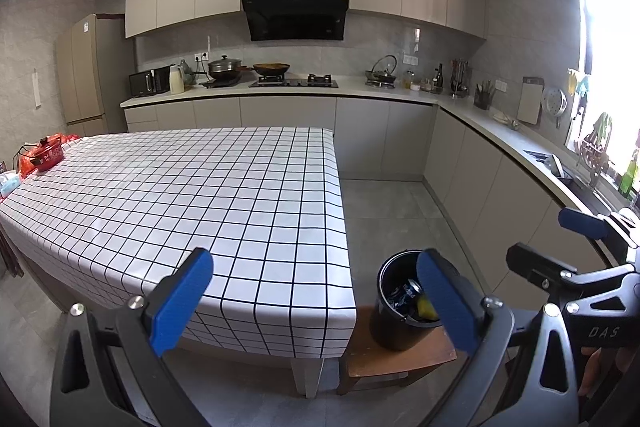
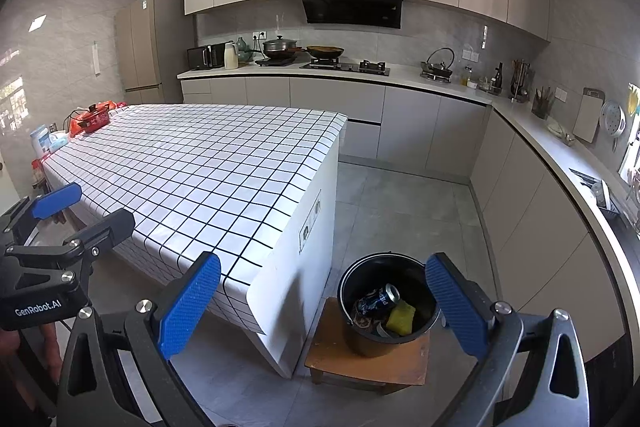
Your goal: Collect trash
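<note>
A black bin (image 2: 362, 337) stands on a low wooden stool (image 2: 368, 363) beside the table's near corner. Inside it lie a blue drink can (image 2: 380, 298), a yellow sponge (image 2: 401, 317) and other scraps. The same bin (image 1: 390, 331) shows in the left wrist view, partly behind a blue pad. My left gripper (image 1: 316, 301) is open and empty, held above the table's near edge. My right gripper (image 2: 324, 303) is open and empty too, hovering over the corner and the bin. Each gripper appears in the other's view: the right gripper (image 1: 548, 239) at the right, the left gripper (image 2: 84, 207) at the left.
The table carries a white checked cloth (image 1: 200, 195). At its far left end sit a red pot (image 2: 95, 119), a red bag and some containers. Kitchen counters (image 2: 440, 87) with cookware run along the back and right walls. Grey floor (image 2: 392, 199) lies between table and cabinets.
</note>
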{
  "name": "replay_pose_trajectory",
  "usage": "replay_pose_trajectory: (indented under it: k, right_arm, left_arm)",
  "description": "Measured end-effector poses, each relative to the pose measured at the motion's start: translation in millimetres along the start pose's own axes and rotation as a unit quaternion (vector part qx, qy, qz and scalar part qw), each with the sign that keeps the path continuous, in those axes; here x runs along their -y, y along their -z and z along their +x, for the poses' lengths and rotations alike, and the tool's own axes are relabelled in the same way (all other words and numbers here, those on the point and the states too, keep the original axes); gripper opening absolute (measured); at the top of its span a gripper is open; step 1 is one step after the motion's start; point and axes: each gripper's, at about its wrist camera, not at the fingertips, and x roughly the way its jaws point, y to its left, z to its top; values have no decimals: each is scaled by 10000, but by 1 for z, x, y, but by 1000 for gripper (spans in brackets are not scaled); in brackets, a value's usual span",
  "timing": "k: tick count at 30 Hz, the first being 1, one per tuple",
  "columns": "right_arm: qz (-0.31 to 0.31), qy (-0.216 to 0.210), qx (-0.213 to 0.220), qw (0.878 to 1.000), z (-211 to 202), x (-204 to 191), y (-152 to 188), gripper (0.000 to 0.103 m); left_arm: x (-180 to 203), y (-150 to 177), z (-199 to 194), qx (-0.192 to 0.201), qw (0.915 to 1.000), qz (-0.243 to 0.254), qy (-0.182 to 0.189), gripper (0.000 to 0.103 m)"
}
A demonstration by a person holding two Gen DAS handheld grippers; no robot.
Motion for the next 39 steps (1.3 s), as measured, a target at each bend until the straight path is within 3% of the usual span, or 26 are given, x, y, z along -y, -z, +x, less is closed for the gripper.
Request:
replay_pose_trajectory:
  k: [39]
  right_arm:
    - [-90,8,73,9999,-3,-2,-5,103]
  left_arm:
    - [11,-1,-2,144,9999,28,37,102]
